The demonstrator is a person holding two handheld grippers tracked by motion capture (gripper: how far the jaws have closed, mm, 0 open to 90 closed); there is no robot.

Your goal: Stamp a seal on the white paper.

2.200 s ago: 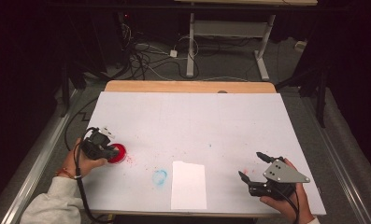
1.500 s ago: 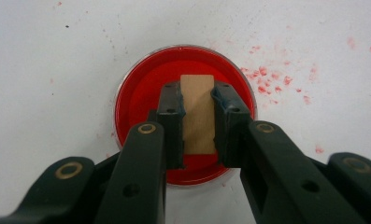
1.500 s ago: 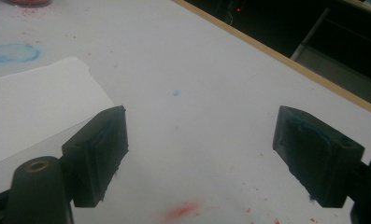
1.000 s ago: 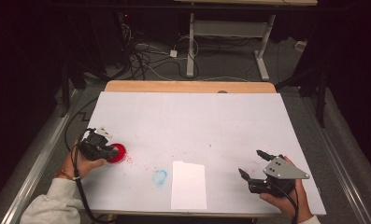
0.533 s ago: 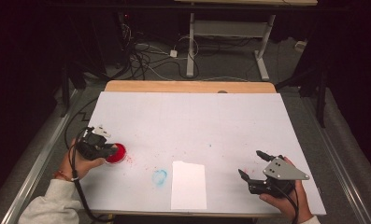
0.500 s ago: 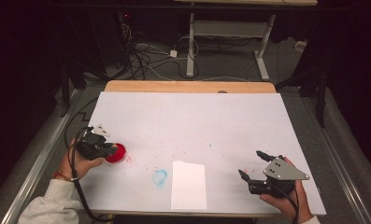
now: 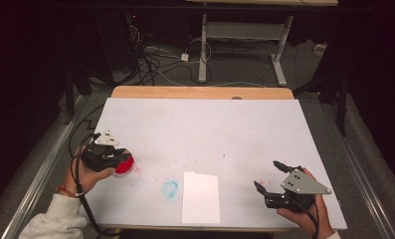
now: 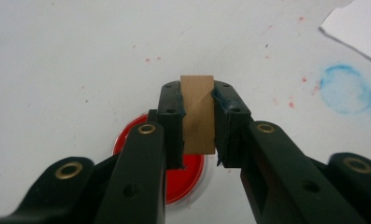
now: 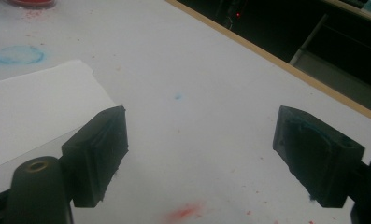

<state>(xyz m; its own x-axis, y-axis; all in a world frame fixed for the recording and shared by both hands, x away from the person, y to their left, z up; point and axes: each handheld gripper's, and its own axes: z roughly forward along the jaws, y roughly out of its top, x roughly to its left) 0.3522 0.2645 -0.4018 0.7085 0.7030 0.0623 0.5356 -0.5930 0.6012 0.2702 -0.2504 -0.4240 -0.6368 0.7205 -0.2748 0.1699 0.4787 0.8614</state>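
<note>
Left gripper is clamped on a small tan block, looks like a wooden stamp, gripped by its two flat sides and held just above the red ink pad near the table's left edge. In the high view the same gripper sits over the pad. Block looks rigid and light, with no give under the pads, so the side grip is the right place to hold it; the faces look smooth, so I'd expect it to rotate or slide if pressed off-axis. The working face points down and is hidden, so I can't tell if it's inked. Right gripper has jaws wide apart with nothing between them, parked low over the table near the front right corner, well apart from the block. Around: white sheet of paper lying flat at the front centre, a blue ring mark on the table cover just left of it, between pad and paper, plus red specks scattered near the pad. Path from pad to paper is open, nothing upright in the way. Main risks as I judge them: the loose sheet can shift or lift with the stamp since nothing pins it, and wet ink may smear if the block drags.
</note>
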